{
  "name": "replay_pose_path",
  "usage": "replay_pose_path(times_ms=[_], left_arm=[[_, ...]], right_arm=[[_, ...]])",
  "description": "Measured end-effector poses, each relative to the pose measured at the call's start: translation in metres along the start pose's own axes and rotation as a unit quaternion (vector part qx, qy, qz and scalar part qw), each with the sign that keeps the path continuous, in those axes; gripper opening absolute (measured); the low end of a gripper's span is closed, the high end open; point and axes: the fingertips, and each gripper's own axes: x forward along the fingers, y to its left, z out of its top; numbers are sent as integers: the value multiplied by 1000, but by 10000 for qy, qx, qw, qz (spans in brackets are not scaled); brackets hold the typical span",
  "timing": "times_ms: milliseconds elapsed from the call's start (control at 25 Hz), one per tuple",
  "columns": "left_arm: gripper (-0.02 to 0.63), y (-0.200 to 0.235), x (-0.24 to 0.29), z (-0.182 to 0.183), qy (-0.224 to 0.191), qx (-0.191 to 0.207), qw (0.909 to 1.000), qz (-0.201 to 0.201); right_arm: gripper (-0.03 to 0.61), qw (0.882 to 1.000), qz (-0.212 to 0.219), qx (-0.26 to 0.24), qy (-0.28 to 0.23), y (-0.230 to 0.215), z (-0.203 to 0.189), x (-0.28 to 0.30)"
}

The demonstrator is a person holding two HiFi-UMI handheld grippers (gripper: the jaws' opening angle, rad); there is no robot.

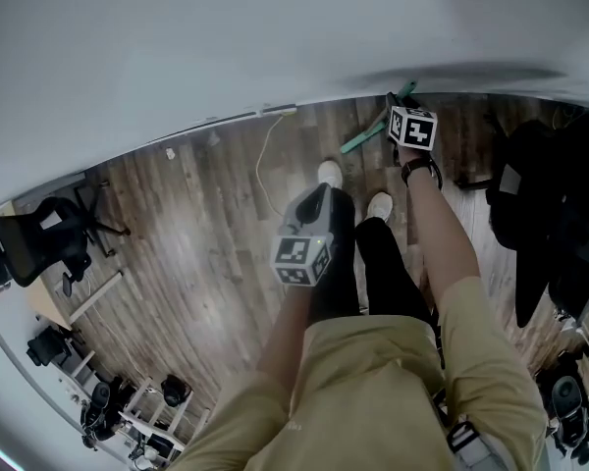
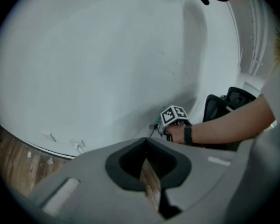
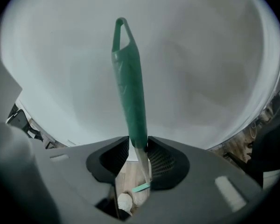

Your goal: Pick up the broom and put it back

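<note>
The broom's green handle [image 3: 130, 87] stands upright in front of the pale wall, its hanging loop at the top. My right gripper [image 3: 139, 148] is shut on the handle's lower end, both pads pressing on it. In the head view the broom [image 1: 363, 137] slants across the wood floor near the wall, with the right gripper [image 1: 395, 104] on it at arm's length. The left gripper [image 1: 319, 192] hangs lower, in front of the person's legs, shut with nothing in it. From the left gripper view, its jaws [image 2: 147, 157] point toward the wall and the right gripper [image 2: 173, 116].
A white cable [image 1: 265, 165] runs from the skirting across the floor. A black office chair [image 1: 39, 238] stands at the left, and a dark chair with cloth [image 1: 550, 194] at the right. Camera gear [image 1: 128, 410] sits at the lower left. The person's white shoes [image 1: 331, 173] are near the broom.
</note>
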Motion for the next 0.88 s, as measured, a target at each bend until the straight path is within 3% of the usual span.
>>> replay_pose_path(times_ms=[160,280,360,560,760,880], left_arm=[[2,2,1,12,-60,59,10000,-52],[2,3,-3,19,-74,93,9999,-65],[2,5,-6,22,-84,118,9999,-62],[2,10,-15,32,-103,152,9998,-67],[2,3,-23,55,-193,277,9994,-117],[2,-13,-31,79,-335,405,9983,-247]], right_arm=[[159,9994,208,194,176,1,5,3],[353,9983,398,166,402,7,-1,5],[405,9983,392,207,365,6,-1,3],[416,9976,341,557,245,8,-15,-22],[400,9940,209,1070,-128,13,-23,-84],[371,9961,218,798,-320,29,-19,-130]])
